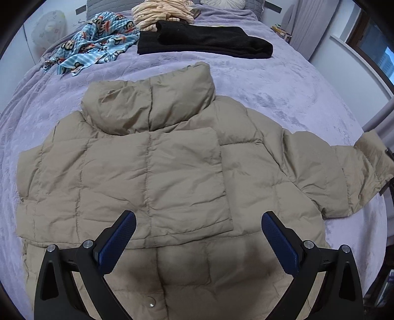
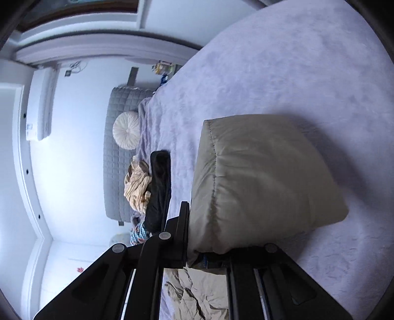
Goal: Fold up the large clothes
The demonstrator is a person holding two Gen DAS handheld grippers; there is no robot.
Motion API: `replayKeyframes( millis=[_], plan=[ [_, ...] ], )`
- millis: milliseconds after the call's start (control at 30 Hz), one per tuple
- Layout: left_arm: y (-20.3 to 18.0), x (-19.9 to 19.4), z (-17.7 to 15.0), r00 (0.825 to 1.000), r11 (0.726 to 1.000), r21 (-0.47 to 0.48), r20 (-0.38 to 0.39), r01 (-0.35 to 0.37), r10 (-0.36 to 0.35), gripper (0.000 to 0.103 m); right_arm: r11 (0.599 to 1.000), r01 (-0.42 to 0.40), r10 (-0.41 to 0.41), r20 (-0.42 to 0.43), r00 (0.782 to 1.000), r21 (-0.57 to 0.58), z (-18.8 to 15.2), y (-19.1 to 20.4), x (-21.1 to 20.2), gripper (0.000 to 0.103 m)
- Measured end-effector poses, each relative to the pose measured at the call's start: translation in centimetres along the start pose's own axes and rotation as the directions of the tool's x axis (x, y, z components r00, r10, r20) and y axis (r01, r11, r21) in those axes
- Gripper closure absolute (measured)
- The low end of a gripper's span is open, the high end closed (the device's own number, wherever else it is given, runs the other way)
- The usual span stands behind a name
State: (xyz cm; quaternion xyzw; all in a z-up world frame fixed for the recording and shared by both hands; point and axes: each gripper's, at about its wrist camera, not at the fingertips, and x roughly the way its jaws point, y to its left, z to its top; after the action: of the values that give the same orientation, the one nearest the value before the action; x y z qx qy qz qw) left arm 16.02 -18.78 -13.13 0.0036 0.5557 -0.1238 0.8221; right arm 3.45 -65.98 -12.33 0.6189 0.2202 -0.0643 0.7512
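A beige puffer jacket lies spread on the purple bed, collar away from me. One sleeve is folded across its back; the other sleeve stretches out to the right. My left gripper hovers open and empty over the jacket's lower part. In the right wrist view, rolled on its side, my right gripper is shut on the beige sleeve cuff, which sticks out beyond the fingers above the bedspread. Its far finger is hidden by the cloth.
The purple bedspread covers the bed. At the back lie a folded black garment, a blue monkey-print cloth and a striped cream garment. A grey headboard and round white cushion stand beyond.
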Motion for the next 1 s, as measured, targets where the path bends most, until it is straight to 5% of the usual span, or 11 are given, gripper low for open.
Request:
replayKeyframes(
  millis=[167, 433, 533, 733, 867, 1000],
  plan=[
    [2.3, -0.6, 0.0, 0.999, 0.999, -0.003, 0.017, -0.039, 0.039, 0.001, 0.969, -0.032, 0.004, -0.116, 0.993, -0.246, -4.3, 7.9, 4.1, 0.094],
    [6.7, -0.8, -0.5, 0.995, 0.993, -0.056, 0.001, -0.100, 0.100, 0.001, 0.782, -0.057, -0.153, -0.279, 0.948, -0.621, -16.3, 17.0, 11.9, 0.094],
    [8.2, -0.8, -0.6, 0.994, 0.991, -0.077, 0.003, -0.107, 0.107, 0.001, 0.747, -0.089, -0.198, -0.348, 0.917, -0.659, -21.1, 16.7, 13.9, 0.094],
    [10.7, -0.3, -1.0, 0.993, 0.988, -0.100, -0.011, -0.117, 0.116, 0.001, 0.751, -0.056, -0.339, -0.457, 0.823, -0.658, -29.1, 11.4, 17.9, 0.094],
    [11.8, -0.2, -1.1, 0.994, 0.988, -0.107, -0.003, -0.113, 0.113, 0.001, 0.772, -0.003, -0.408, -0.499, 0.765, -0.635, -30.9, 7.8, 19.9, 0.094],
    [12.6, -0.1, -1.1, 0.996, 0.988, -0.126, -0.001, -0.085, 0.086, 0.001, 0.778, 0.058, -0.461, -0.505, 0.730, -0.626, -31.7, 6.0, 20.9, 0.093]
  ],
)
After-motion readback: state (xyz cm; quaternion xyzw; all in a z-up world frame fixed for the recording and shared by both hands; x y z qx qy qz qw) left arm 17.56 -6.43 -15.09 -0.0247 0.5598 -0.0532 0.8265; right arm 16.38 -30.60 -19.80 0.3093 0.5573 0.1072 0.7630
